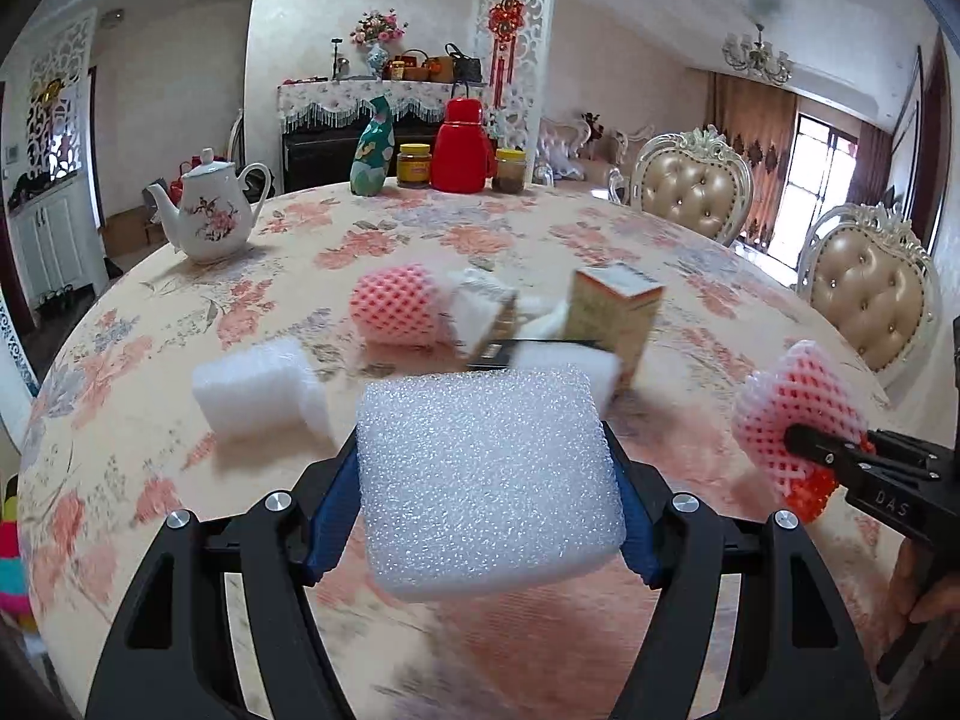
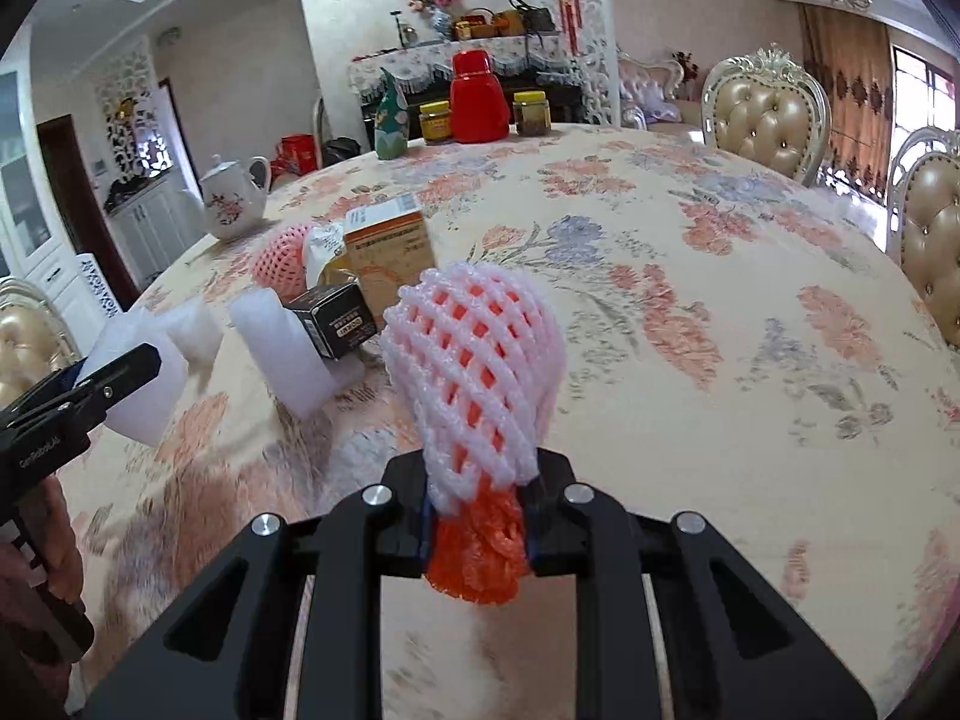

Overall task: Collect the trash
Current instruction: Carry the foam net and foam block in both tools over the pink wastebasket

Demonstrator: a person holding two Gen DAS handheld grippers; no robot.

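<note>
From the left wrist camera, the left gripper (image 1: 489,468) has its jaws clamped on a white foam block (image 1: 489,474), one blue-lined finger pressing each side, and the block is lifted clear of the worktop (image 1: 180,312) with its flowered cloth. Just beyond it lies a loose heap of trash: a second white foam piece (image 1: 258,396) to the left, a pink net sleeve (image 1: 396,306), a tan carton (image 1: 615,315) standing upright, and a small dark box (image 1: 498,348) tilted between them. At the right edge the right gripper (image 1: 804,450) pinches a pink-and-white fruit net (image 1: 792,408) above the cloth. At the far edge of the worktop stand a white teapot (image 1: 207,210), a green vase (image 1: 372,150), a red flask (image 1: 465,147) and two yellow-lidded jars, one (image 1: 415,165) on each side of the flask.

From the right wrist camera, the right gripper (image 2: 477,516) has its jaws nearly together, squeezing the fruit net (image 2: 474,366) at its narrow orange end, so that the white mesh stands up ahead of the fingers, off the worktop (image 2: 690,300). At the left edge the left gripper (image 2: 120,372) holds the foam block (image 2: 144,384). Beyond the net sit the dark box (image 2: 336,324), the tan carton (image 2: 393,252), another foam piece (image 2: 282,348) and the pink sleeve (image 2: 279,258). Two padded chairs (image 2: 762,120) stand behind the worktop on the right.
</note>
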